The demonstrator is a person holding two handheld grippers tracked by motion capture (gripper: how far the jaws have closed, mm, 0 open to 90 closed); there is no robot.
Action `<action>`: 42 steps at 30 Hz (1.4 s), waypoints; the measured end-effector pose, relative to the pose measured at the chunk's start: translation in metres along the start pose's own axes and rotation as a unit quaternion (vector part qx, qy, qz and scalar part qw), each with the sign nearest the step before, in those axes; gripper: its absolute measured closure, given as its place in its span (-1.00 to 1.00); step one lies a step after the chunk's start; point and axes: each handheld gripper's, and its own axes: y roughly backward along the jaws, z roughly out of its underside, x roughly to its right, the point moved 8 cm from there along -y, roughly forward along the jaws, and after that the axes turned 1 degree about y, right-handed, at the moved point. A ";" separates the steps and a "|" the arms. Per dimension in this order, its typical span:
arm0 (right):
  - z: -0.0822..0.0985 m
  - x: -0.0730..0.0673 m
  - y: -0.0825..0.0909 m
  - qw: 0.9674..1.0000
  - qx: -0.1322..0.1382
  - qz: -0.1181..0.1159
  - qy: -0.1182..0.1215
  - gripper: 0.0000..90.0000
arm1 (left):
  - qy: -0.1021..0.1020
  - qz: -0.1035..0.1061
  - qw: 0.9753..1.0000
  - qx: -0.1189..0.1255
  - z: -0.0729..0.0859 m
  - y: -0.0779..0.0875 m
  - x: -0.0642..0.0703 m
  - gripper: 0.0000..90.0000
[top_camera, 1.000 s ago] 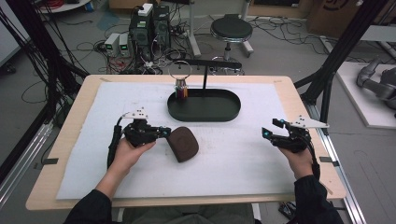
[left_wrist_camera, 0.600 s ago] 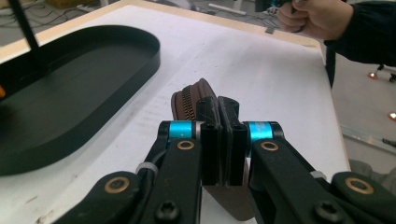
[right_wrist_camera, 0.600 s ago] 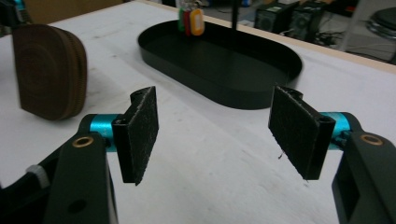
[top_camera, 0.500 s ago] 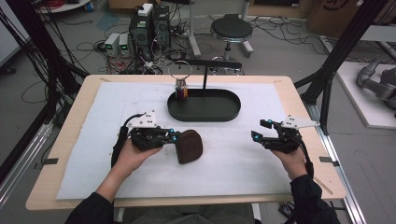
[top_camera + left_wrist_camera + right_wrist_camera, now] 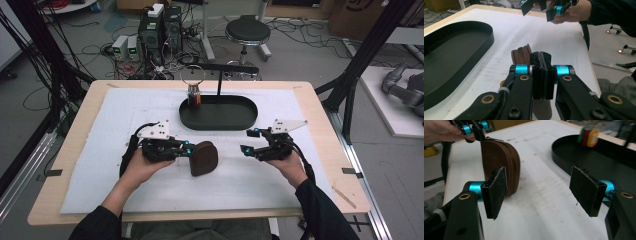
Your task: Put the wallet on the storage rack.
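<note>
Standing on edge, brown pouch [image 5: 203,158] faces bare mat [image 5: 300,115].

the left gripper [image 5: 186,149] lay low and level, pointing toward the person's right, its jaws pressed fully together; the left hand [image 5: 145,167] gripped it from behind, forearm angled in from the near edge. the right gripper [image 5: 248,141] pointed back toward the left one, well apart from it, jaws wide and just been opening with nothing between them. the right hand [image 5: 289,164] held it from behind.
</note>
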 end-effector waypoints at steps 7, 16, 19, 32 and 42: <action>-0.006 -0.013 -0.041 0.998 -0.028 -0.049 0.009 -0.32 | -0.001 0.003 1.000 -0.009 0.004 0.005 -0.001 0.97; -0.003 -0.029 -0.069 0.994 -0.049 -0.092 0.007 -0.31 | -0.005 0.019 1.000 -0.022 0.009 0.012 0.003 0.97; 0.000 -0.032 -0.076 0.993 -0.057 -0.102 0.004 -0.30 | -0.005 0.023 0.999 -0.026 0.011 0.015 0.003 0.97; 0.011 -0.041 -0.098 0.987 -0.089 -0.133 0.011 0.14 | -0.003 0.032 0.999 -0.025 0.014 0.018 0.001 0.96; 0.007 -0.041 -0.090 0.987 -0.082 -0.137 0.027 0.55 | 0.023 0.010 1.000 -0.018 0.014 0.023 -0.006 0.59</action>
